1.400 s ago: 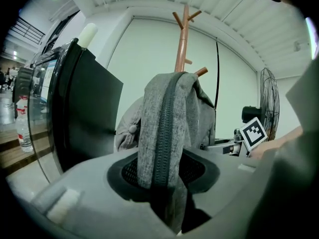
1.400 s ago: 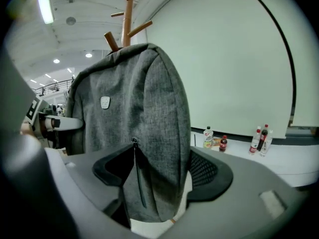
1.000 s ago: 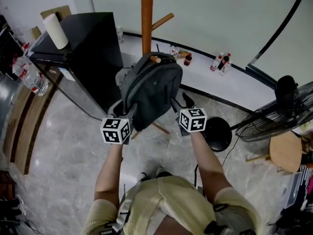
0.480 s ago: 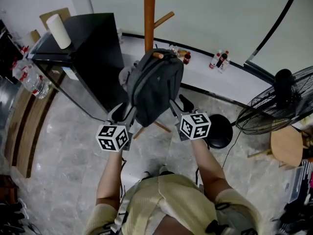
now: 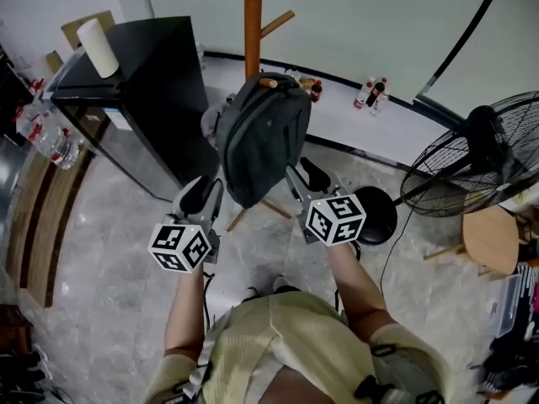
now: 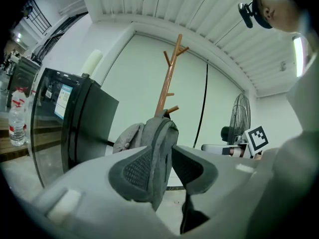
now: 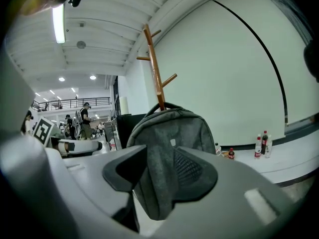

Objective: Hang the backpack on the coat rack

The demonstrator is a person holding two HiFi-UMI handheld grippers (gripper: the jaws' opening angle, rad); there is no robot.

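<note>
The grey backpack (image 5: 261, 137) hangs by its top loop from a peg (image 5: 268, 82) of the wooden coat rack (image 5: 253, 23). My left gripper (image 5: 205, 197) is below and to the left of the bag's bottom, apart from it. Just off the bag's lower right edge is my right gripper (image 5: 305, 179). Both pairs of jaws are closing with nothing pressed between the pads. The left gripper view shows the backpack (image 6: 160, 143) through the gap between the jaws, with the rack (image 6: 169, 78) behind. In the right gripper view the backpack (image 7: 174, 128) shows the same way.
A black fridge (image 5: 143, 82) with a paper roll (image 5: 98, 47) on top stands left of the rack. A floor fan (image 5: 472, 162), a black round stool (image 5: 376, 217) and a wooden stool (image 5: 488, 238) are to the right. Bottles (image 5: 370, 95) line the wall ledge.
Both grippers have drawn back from the backpack's sides toward the person, and their jaws have narrowed. The backpack stays hanging on the peg.
</note>
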